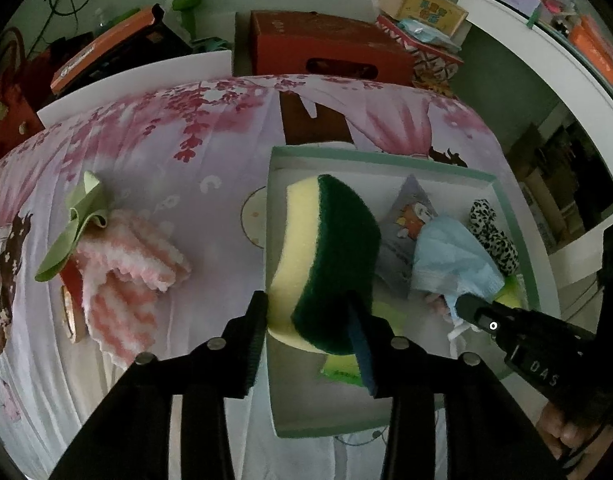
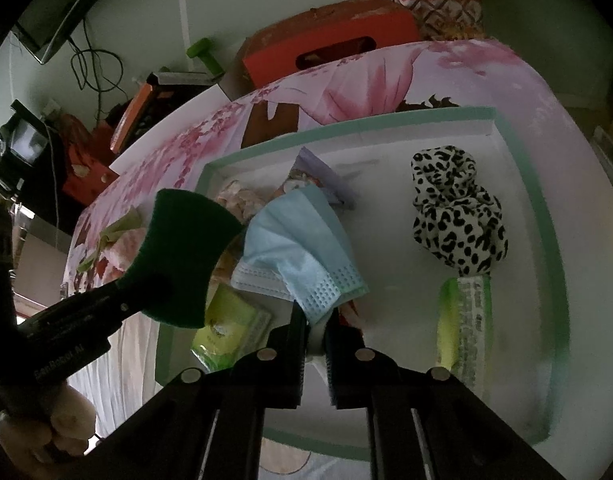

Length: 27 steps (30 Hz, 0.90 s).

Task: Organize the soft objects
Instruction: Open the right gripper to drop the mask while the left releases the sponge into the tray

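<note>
1. Nearest to me, my left gripper (image 1: pixel 308 312) holds a sponge (image 1: pixel 326 264), yellow foam on one side and dark green scouring pad on the other. Both pads touch its lower end, and the sponge stands up over the near left corner of the box (image 1: pixel 382 160).
2. My right gripper (image 2: pixel 316 320) has its jaws narrowed to a thin gap, pinching the lower edge of a light blue face mask (image 2: pixel 302 248). The mask hangs above the box floor.
3. In the right wrist view, a hand (image 2: pixel 46 428) grips the left tool's handle at the lower left.
4. The box is white inside with a pale green rim. On its floor lie a green tissue pack (image 2: pixel 230 328) just left of my right jaws and a second green pack (image 2: pixel 464 320) to the right.
5. Farther in, a black-and-white spotted cloth (image 2: pixel 454 208) lies bunched near the right wall, just above the second pack. A small printed pouch (image 2: pixel 314 176) lies behind the mask.
6. Left of the box, on the pink flowered sheet (image 1: pixel 166 152), a pink-and-white knitted cloth (image 1: pixel 126 276) lies with a light green cloth (image 1: pixel 80 224) resting on its far edge.
7. Beyond the bed stands a red carton (image 1: pixel 326 48).
</note>
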### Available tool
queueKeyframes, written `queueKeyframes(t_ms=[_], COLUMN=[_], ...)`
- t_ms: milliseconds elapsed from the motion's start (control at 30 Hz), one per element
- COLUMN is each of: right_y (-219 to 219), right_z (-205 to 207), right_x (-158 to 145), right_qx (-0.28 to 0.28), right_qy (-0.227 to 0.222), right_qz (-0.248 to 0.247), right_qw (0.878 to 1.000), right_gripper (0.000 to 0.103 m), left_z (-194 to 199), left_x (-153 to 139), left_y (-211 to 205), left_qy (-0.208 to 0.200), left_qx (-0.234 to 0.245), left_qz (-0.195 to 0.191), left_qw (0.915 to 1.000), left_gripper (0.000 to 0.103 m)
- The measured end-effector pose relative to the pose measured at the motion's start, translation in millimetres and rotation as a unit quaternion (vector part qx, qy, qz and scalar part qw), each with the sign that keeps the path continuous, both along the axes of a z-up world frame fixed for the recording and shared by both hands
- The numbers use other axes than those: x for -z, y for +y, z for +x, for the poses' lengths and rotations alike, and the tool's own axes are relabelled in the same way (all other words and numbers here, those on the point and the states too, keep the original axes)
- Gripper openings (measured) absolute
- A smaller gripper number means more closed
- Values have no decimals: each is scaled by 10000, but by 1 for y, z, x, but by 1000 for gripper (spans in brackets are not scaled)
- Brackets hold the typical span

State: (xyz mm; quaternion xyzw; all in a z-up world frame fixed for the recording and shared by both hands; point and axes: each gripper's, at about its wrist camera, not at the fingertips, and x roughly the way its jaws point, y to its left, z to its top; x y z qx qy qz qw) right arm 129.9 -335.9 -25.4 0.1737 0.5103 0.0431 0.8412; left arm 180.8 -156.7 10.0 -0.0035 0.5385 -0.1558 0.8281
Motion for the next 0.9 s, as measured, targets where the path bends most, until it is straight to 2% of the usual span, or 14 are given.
queueKeyframes(t_ms=[100,200,267,333,533,567,600,633,733,900], right_y=[-1,-1,-1,-1,4,5,6,7,12,17], right_z=[-3,-6,-8,-11,-21,-22,-25,-26,-32,-41], right_x=[-4,-9,-11,-13,-23,-24,-26,-27,-31,-36], right_qx=[14,22,31,67,44,35,31,30,-8,-46], right_qy=[5,5,15,0,-41,-46,-53,-63,-97,-111], right_qz=[-43,-86,-103,-117,-161,-159,-164,-178,-254,-333], right_qw=[10000,10000,9999,9999,9999,9999,9998,9998,9996,9994], right_gripper=[12,12,16,33,37,39,45,53,66,78], left_z=[-2,-5,-7,-9,-16,-18,-19,-21,-26,-31], left_x=[-4,-7,-9,-13,-25,-27,-28,-30,-34,-37], left_y=[1,3,4,6,16,17,19,20,26,35], left_qy=[2,5,9,-1,-84,-99,-126,-157,-279,-289], left_qx=[-4,-13,-19,-33,-134,-156,-179,-200,-324,-450], left_qz=[49,-1,-35,-37,-60,-41,3,64,232,401], left_qw=[10000,10000,10000,10000,9999,9998,9998,9997,9988,9978], left_gripper=[57,62,63,64,69,81,89,90,91,99])
